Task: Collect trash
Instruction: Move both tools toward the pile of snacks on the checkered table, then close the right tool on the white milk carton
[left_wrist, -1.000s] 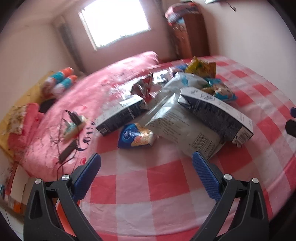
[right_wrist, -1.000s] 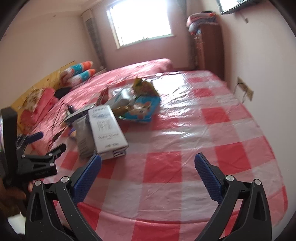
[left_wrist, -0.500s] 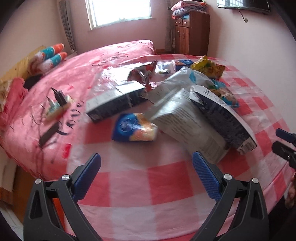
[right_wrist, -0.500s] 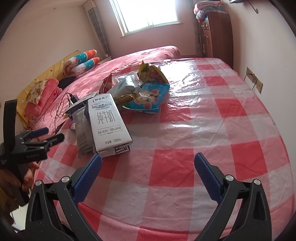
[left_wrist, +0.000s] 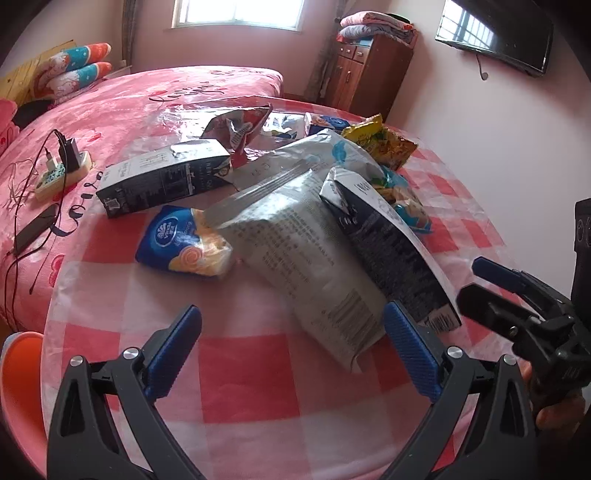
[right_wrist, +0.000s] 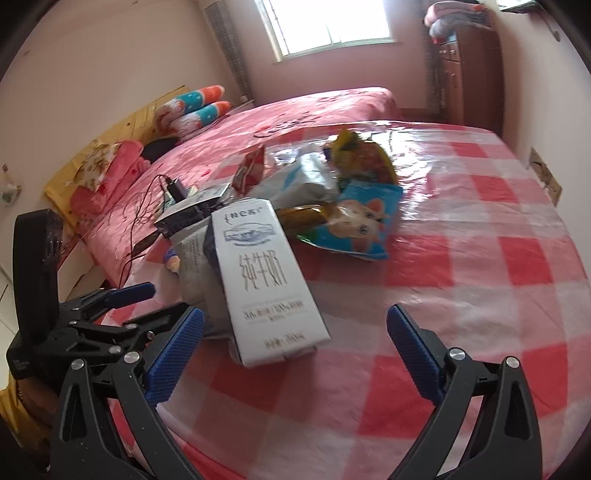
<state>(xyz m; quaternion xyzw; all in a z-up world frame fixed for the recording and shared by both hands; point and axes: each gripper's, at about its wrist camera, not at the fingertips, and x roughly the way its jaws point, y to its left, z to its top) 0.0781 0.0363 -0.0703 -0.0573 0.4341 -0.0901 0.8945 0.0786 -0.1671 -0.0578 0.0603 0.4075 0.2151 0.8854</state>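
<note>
Two grippers, both spread wide and empty, hover at the near edge of the checked tablecloth (left_wrist: 243, 373); nothing collected yet.

Left gripper (left_wrist: 291, 350) faces the trash pile head-on. Right gripper (right_wrist: 295, 350) comes in from the right side, and the white milk carton (right_wrist: 266, 273) lies just ahead of it, slightly left of centre.

Pile, biggest first: grey foil bag (left_wrist: 306, 258) in the middle, overlapped on its right by that same carton (left_wrist: 388, 243). Second dark carton (left_wrist: 162, 181) lies far-left. Blue wafer pack (left_wrist: 184, 243) sits near-left, touching the bag. Red wrapper (left_wrist: 240, 125), yellow snack bag (left_wrist: 380, 144) and blue cartoon pack (right_wrist: 362, 225) are at the far side.

My read: take the top carton first, since it pins the bag. Clamp across its narrow width near the end; the foil bag looks slippery.

In the way: the power strip (left_wrist: 62, 170) with chargers and loose cables on the bed (left_wrist: 147, 88), left of the pile, is not trash. An orange container rim (left_wrist: 18, 387) shows at near left, possibly the bin; cannot tell.
</note>
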